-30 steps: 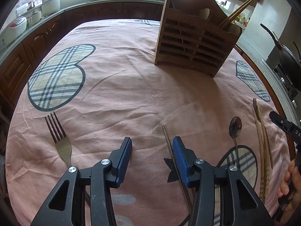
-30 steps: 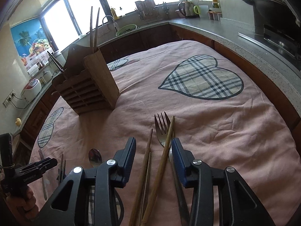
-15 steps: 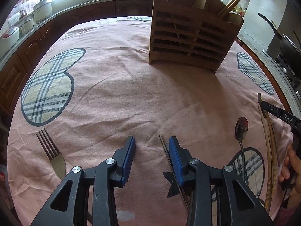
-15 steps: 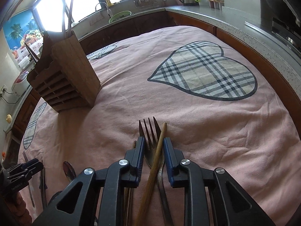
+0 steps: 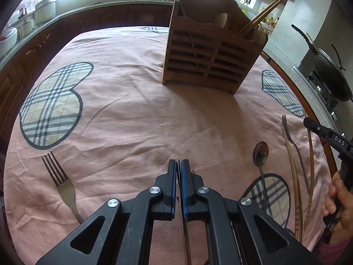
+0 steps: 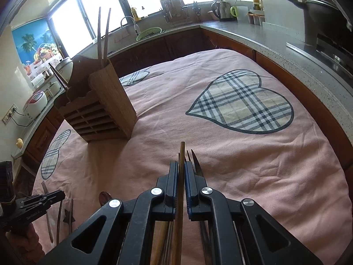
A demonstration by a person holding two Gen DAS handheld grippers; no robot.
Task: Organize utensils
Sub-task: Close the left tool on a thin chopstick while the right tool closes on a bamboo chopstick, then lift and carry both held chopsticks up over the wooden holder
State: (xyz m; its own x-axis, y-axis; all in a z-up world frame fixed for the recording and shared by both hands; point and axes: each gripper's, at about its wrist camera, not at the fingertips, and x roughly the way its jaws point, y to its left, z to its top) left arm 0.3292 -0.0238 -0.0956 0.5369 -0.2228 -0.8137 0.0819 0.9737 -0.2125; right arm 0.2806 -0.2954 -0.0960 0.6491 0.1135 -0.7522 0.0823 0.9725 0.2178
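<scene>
**Wooden and steel chopsticks now pinched**

Right claw [image 6: 181,176] has clamped onto a wooden chopstick [image 6: 181,152]; left claw [image 5: 178,170] has closed on a metal chopstick [image 5: 177,160]. Both look ready for the wooden holder [image 5: 211,59] at twelve o'clock on the bench [image 5: 132,119].

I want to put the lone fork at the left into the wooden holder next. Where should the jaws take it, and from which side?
Grip the fork on its narrow handle, just behind the tines. It lies flat on the pink cloth, tines pointing away, with nothing beside it. So come from above, jaws set across the handle, one each side. The handle's near end is hidden behind the left gripper.
</scene>
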